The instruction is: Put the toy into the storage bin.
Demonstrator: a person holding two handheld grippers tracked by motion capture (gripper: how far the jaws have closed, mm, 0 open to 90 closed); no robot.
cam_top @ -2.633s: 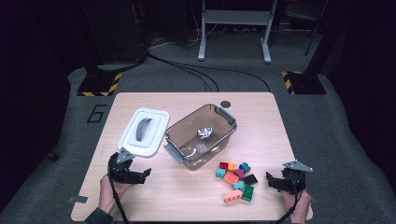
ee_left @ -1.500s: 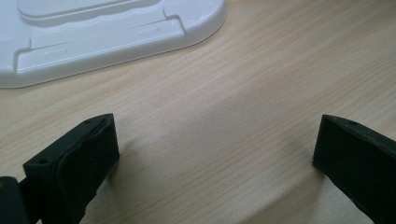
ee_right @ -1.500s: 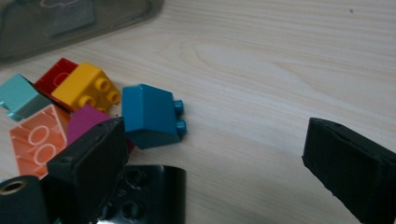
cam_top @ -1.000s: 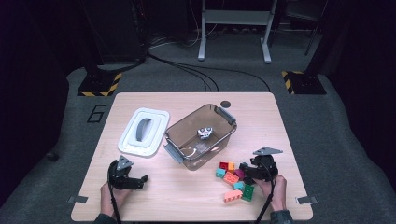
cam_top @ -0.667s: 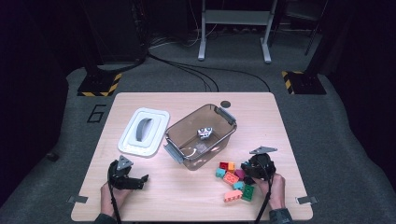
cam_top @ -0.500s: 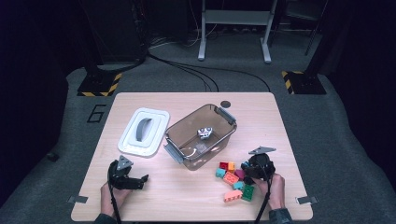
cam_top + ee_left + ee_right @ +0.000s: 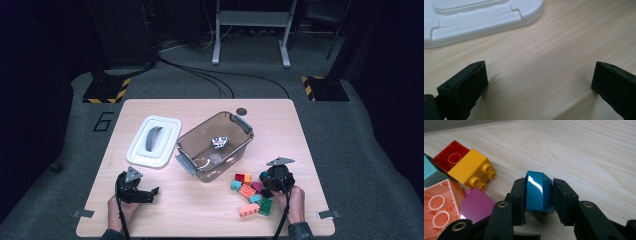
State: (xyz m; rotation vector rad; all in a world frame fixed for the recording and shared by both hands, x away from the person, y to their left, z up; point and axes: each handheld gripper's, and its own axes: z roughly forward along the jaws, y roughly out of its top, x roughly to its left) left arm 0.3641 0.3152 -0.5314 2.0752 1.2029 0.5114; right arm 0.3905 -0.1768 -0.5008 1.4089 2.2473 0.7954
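Right tongs [image 7: 539,195] low at bench [image 7: 310,150] front right, hand behind near edge – jaws just closing, pinching blue brick [image 7: 539,191] beside brick pile [image 7: 250,192]. Left tongs [image 7: 539,82] rest near white lid [image 7: 474,15] – jaws spread, nothing between.

Black tool [image 7: 539,202], brass screws; grey three-cornered plate [image 7: 280,161].
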